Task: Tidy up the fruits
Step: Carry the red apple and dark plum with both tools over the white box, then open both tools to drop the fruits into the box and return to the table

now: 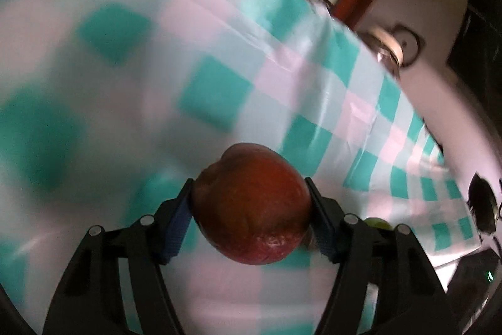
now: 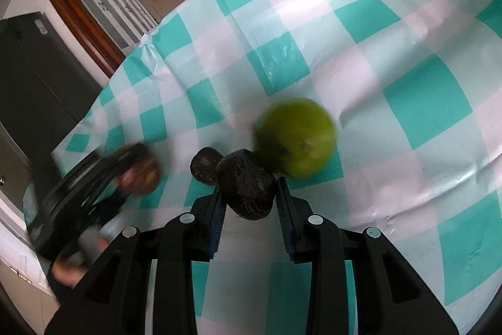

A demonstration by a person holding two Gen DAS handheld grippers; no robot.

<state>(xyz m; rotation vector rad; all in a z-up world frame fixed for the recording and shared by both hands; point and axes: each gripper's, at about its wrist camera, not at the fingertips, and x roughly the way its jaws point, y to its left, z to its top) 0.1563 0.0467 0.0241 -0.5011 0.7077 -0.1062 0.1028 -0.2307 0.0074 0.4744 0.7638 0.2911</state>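
My left tongs [image 1: 251,203] are clamped on a round red-brown fruit with a dimpled, slightly wrinkled skin [image 1: 252,204], both blue pads pressed flat against its sides, and it hangs above the tabletop's glossy plastic cloth of teal, white and pale pink checks [image 1: 216,96], which is smeared with blur on that side. My right tongs [image 2: 249,193] stand narrow, gripping a small dark, rough-skinned oval fruit (an avocado, by the look of it) [image 2: 246,186] between their blue pads. Just beyond it a second dark fruit of the same kind [image 2: 204,165] lies on the cloth, near the held one's left side. A smooth round green fruit [image 2: 295,137] sits on the tabletop just behind and to the right of the gripped one; blur softens its outline. From the right wrist view, my left tongs and their reddish load show as a dark blurred shape at the left edge of the tabletop.
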